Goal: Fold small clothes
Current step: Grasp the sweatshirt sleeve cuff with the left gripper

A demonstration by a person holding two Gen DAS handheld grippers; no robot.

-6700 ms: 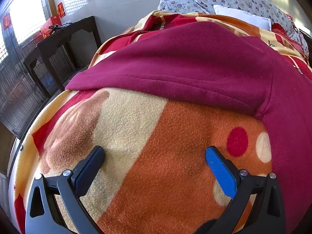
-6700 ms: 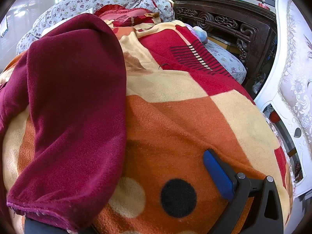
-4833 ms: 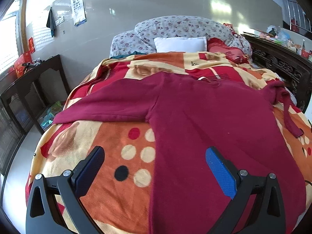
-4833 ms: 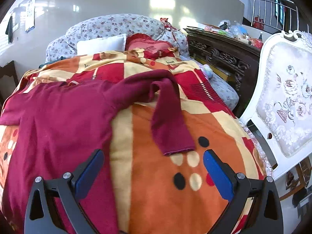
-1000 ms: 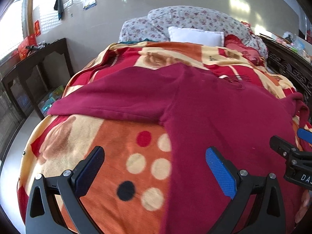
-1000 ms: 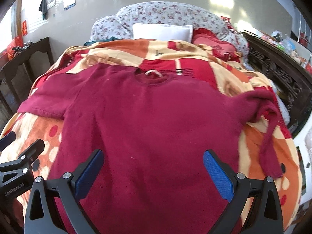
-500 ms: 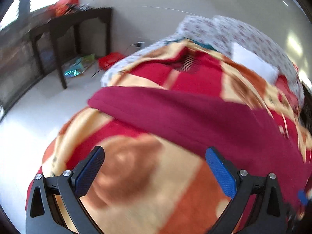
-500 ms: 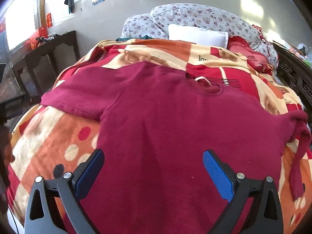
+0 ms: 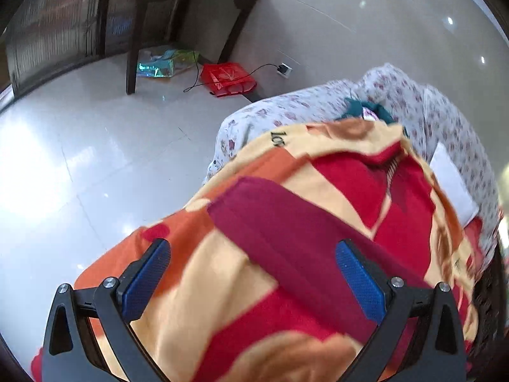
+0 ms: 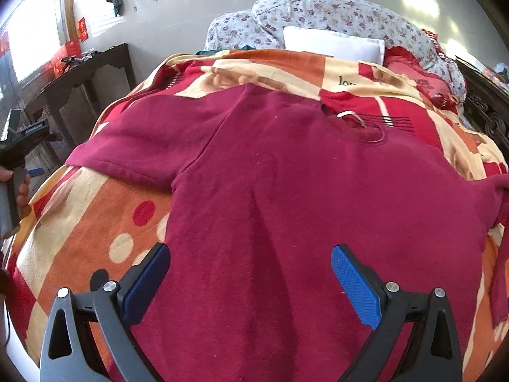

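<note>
A dark red long-sleeved sweater (image 10: 302, 175) lies spread flat, collar toward the pillows, on an orange, red and cream blanket (image 10: 95, 222). Its left sleeve (image 10: 143, 146) stretches out to the bed's left side; its right sleeve (image 10: 499, 222) is crumpled and hangs at the right edge. My right gripper (image 10: 249, 278) hovers open over the sweater's lower body, nothing between its fingers. My left gripper (image 9: 253, 273) is open above the left sleeve (image 9: 286, 229) near its cuff end, at the bed's left edge. It also shows in the right wrist view as a dark tool (image 10: 22, 146) in a hand.
A dark wooden side table (image 9: 178, 9) stands on the pale tiled floor (image 9: 79, 143) left of the bed, with a red bag (image 9: 227, 78) and cable beside it. Floral pillows (image 10: 318, 16) and a white pillow (image 10: 331, 46) lie at the head. A dark carved bed frame (image 10: 486, 117) runs along the right.
My left gripper swung left and tilted down toward the left sleeve's end, so the floor now fills its view. My right gripper moved slightly closer over the sweater's body. Both stay open.
</note>
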